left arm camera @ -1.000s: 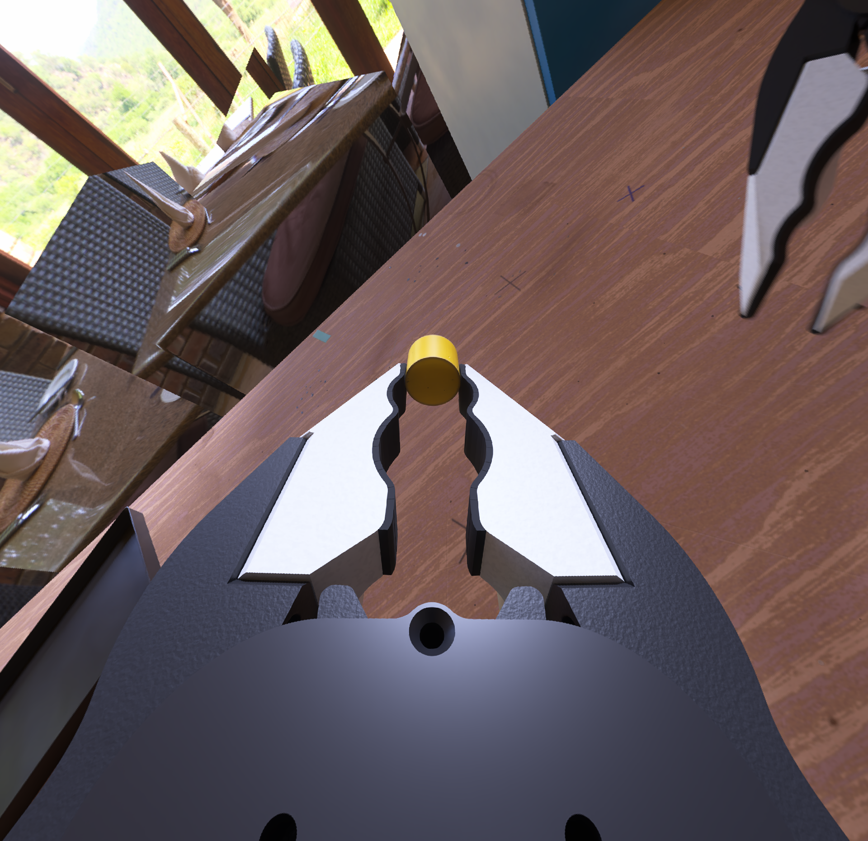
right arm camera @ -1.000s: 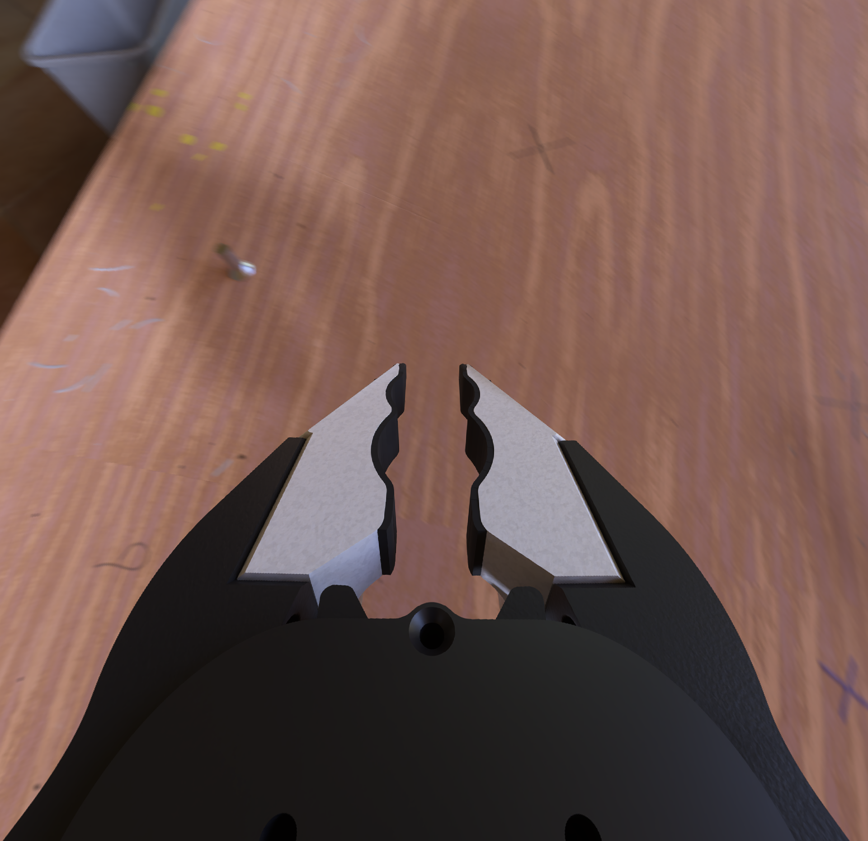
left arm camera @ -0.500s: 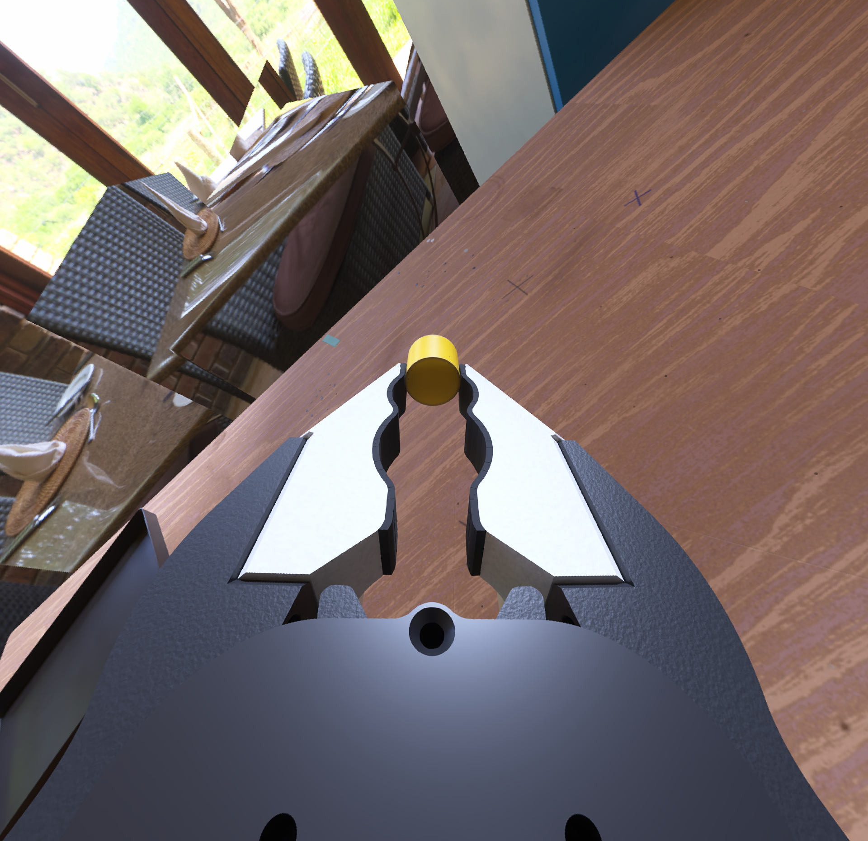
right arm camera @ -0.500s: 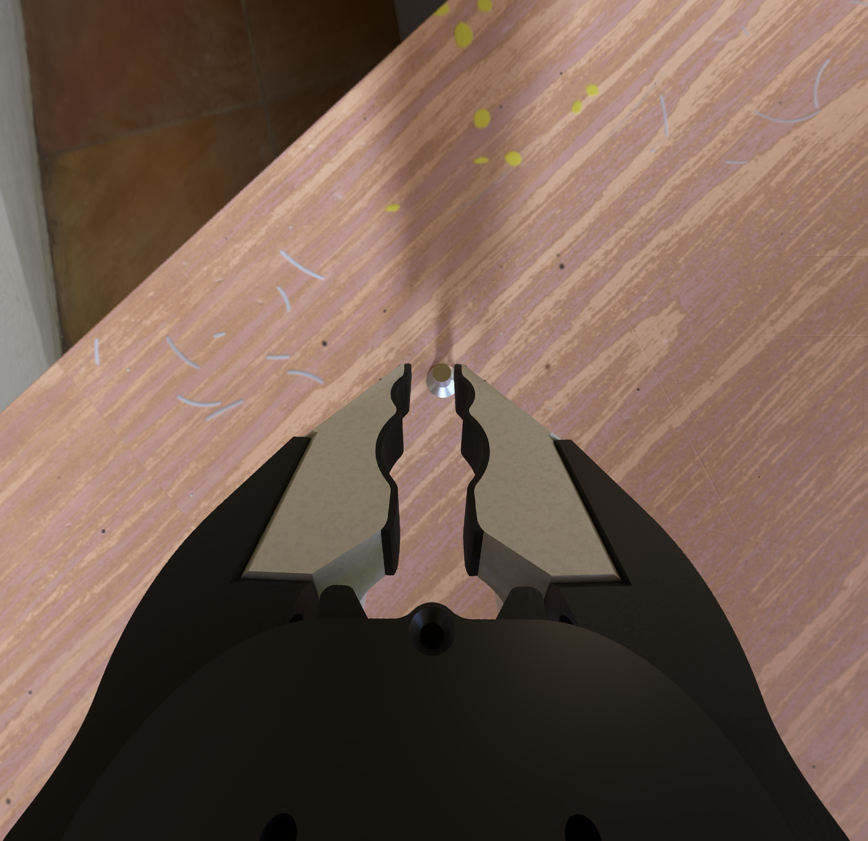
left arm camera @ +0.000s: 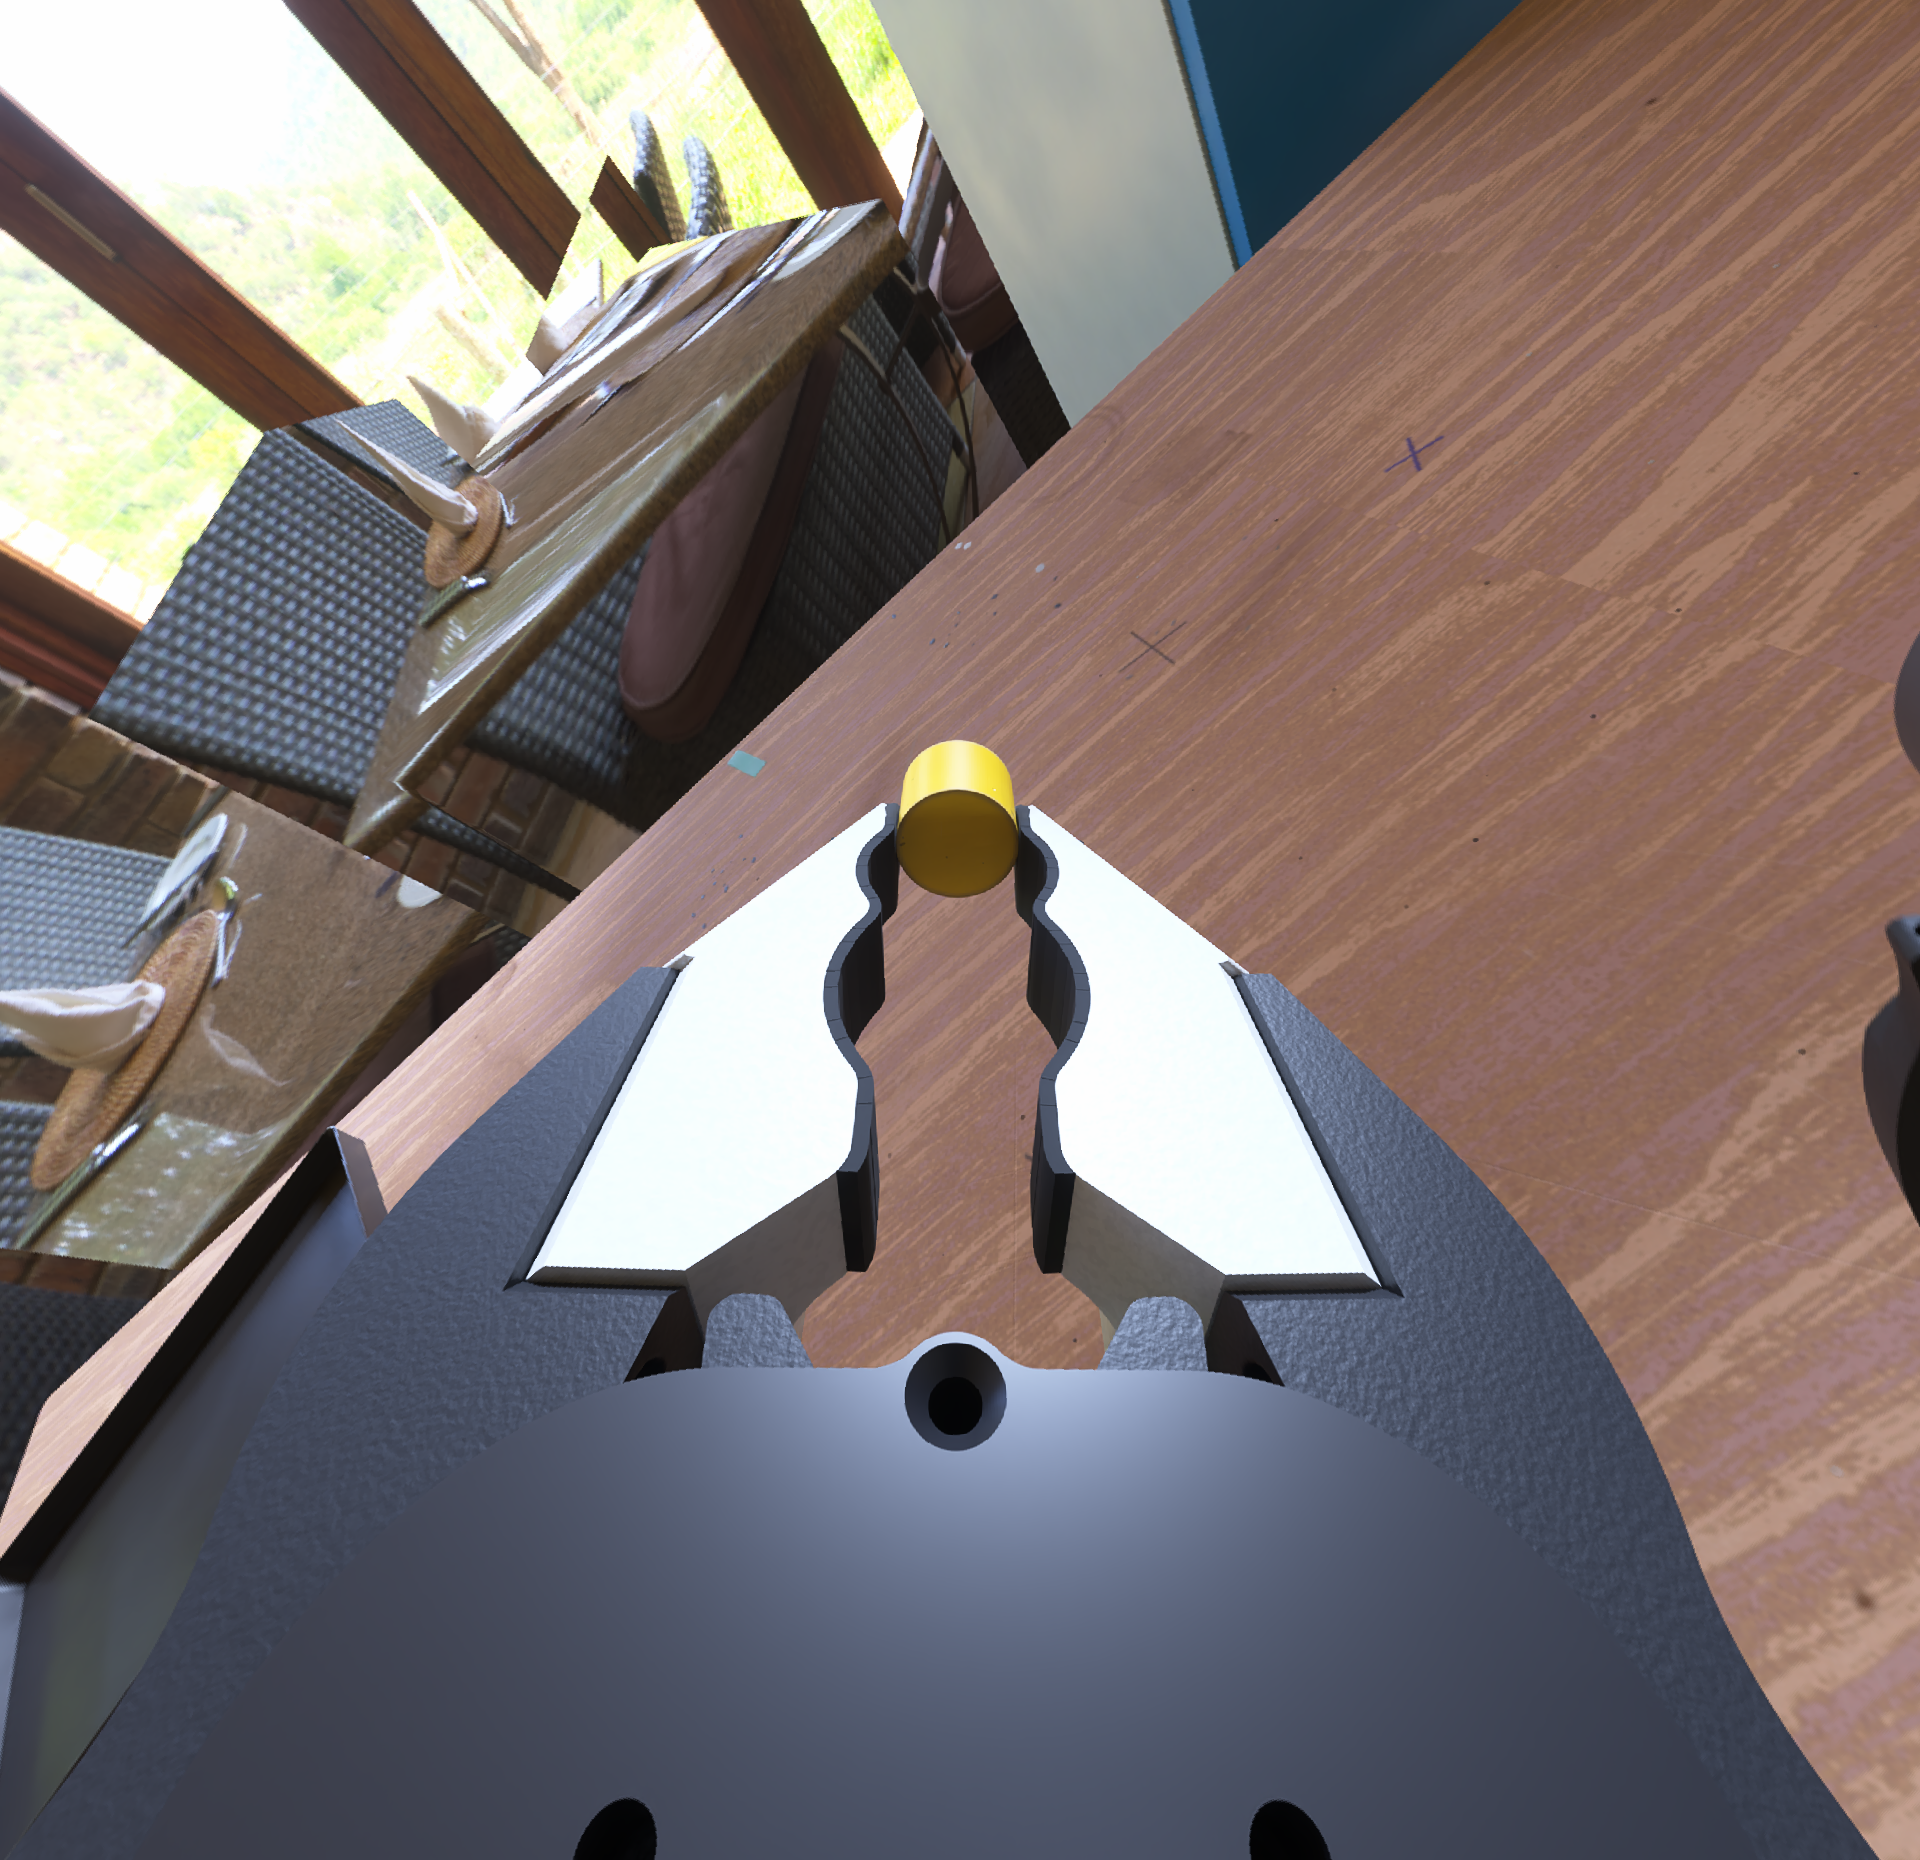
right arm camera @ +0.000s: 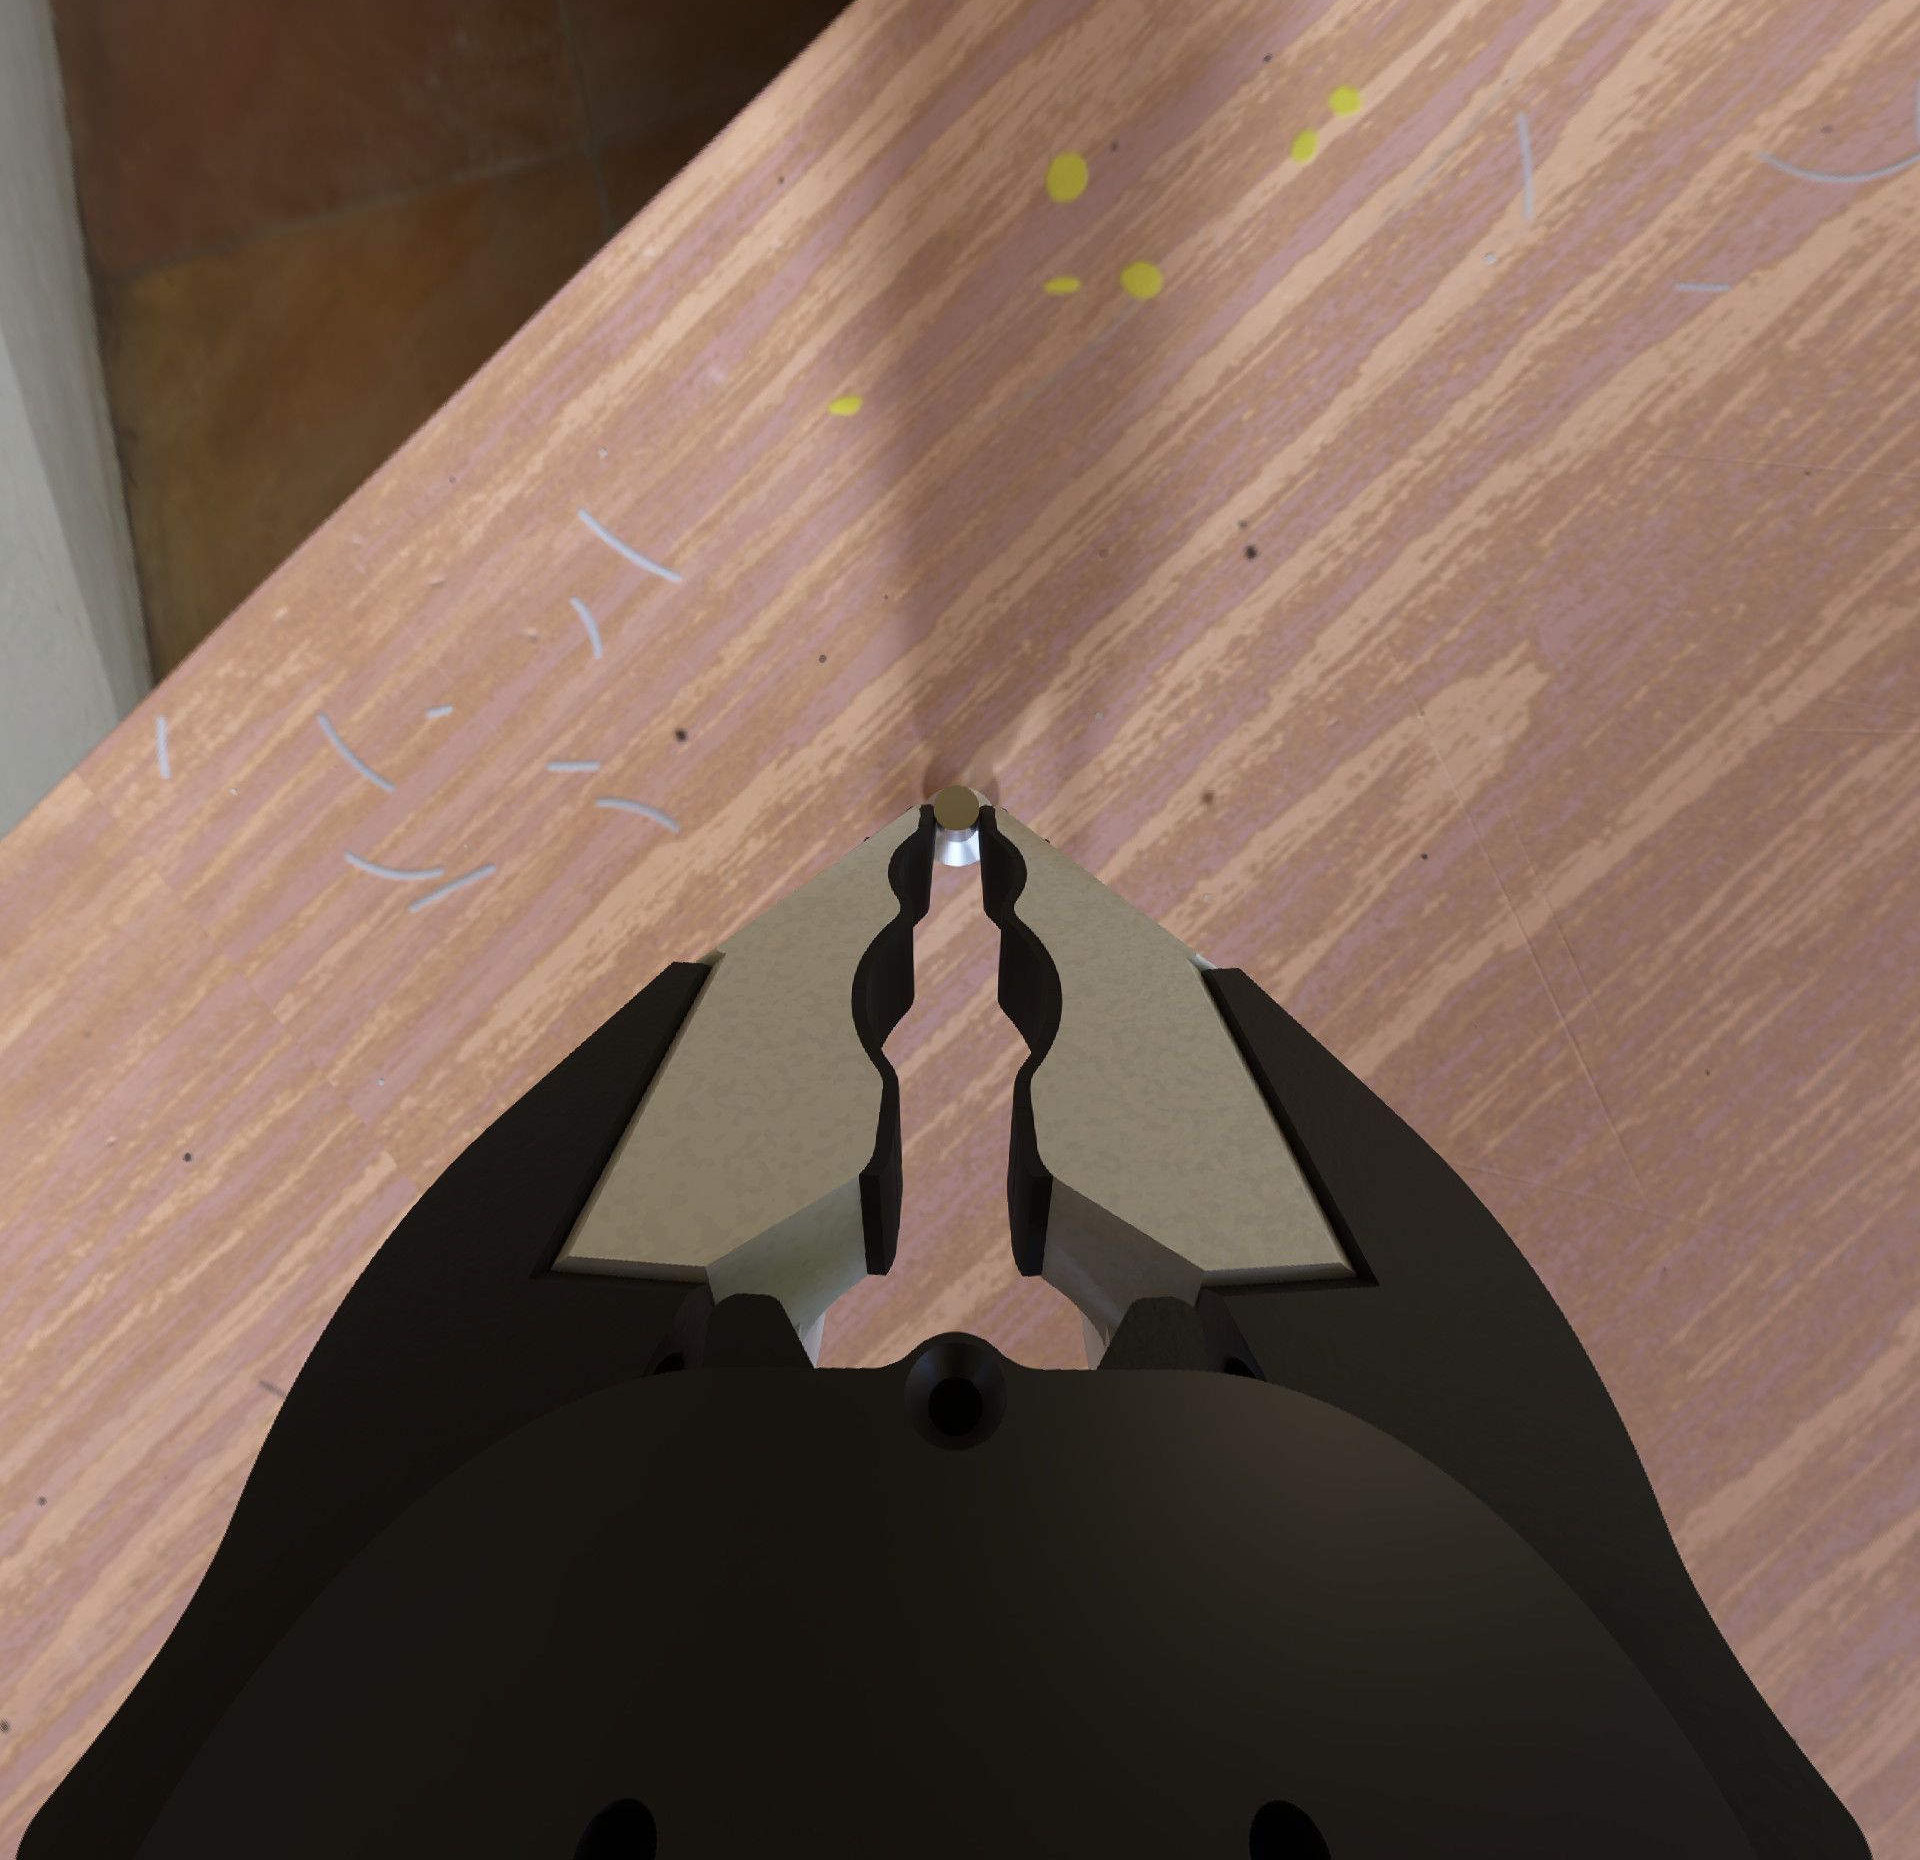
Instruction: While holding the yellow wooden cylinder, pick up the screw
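My left gripper [left arm camera: 956,834] is shut on the yellow wooden cylinder [left arm camera: 956,831], which sits between its fingertips above the brown wooden table [left arm camera: 1507,771]. My right gripper [right arm camera: 956,836] is shut on the small silver screw [right arm camera: 956,834]; the screw's head pokes out between the fingertips, right at the table surface [right arm camera: 1351,667]. A dark part of the right gripper's body [left arm camera: 1896,1062] shows at the right edge of the left wrist view.
The table's edge runs diagonally on the left in both views, with floor [right arm camera: 312,200] beyond it. Yellow paint spots [right arm camera: 1068,177] and pale scratches [right arm camera: 623,543] mark the wood. Dining tables and wicker chairs [left arm camera: 312,605] stand beyond the edge. A grey bin's corner [left arm camera: 208,1322] sits at lower left.
My right gripper swung left to the screw near the table edge, came down over it and closed its fingers on it. My left gripper kept the cylinder and shifted only slightly.
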